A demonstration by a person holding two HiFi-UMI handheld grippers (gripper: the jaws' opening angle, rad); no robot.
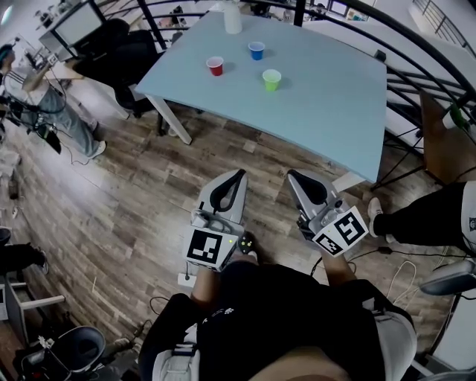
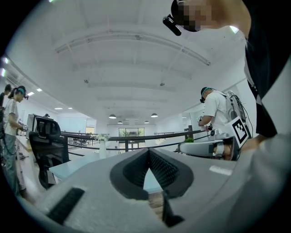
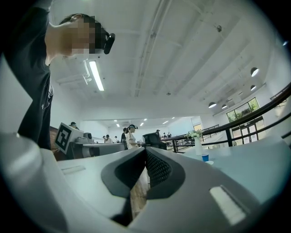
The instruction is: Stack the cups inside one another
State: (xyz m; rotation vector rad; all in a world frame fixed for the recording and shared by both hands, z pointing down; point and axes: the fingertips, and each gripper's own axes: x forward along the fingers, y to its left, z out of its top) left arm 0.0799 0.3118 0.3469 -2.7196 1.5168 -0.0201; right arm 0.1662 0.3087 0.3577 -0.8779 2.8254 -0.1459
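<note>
Now, left gripper point(image 1: 238, 174): its two jaws are shut tight, tip to tip, and it holds nothing. It is out over the floor and points toward the table.
Right gripper point(image 1: 291, 175): its jaws are pressed together too, with nothing in them. It is just beside the left gripper and also short of the table.
Table point(image 1: 327, 111): light blue with white legs, ahead of both grippers.
Red cup point(image 1: 215, 65): stands open side up on the table, on the left of the three cups.
Blue cup point(image 1: 256, 50): stands open side up, farther back than the other two.
Green cup point(image 1: 272, 79): stands open side up, on the right, the closest cup to the grippers.
Cups together: all three stand apart. None touch and none sits inside another.
White vase point(image 1: 232, 16): stands near the far edge of the table, behind the cups.
Floor point(image 1: 149, 193): brown wood planks under both grippers.
Other person point(image 1: 52, 104): stands at the far left, well away from the table.
</note>
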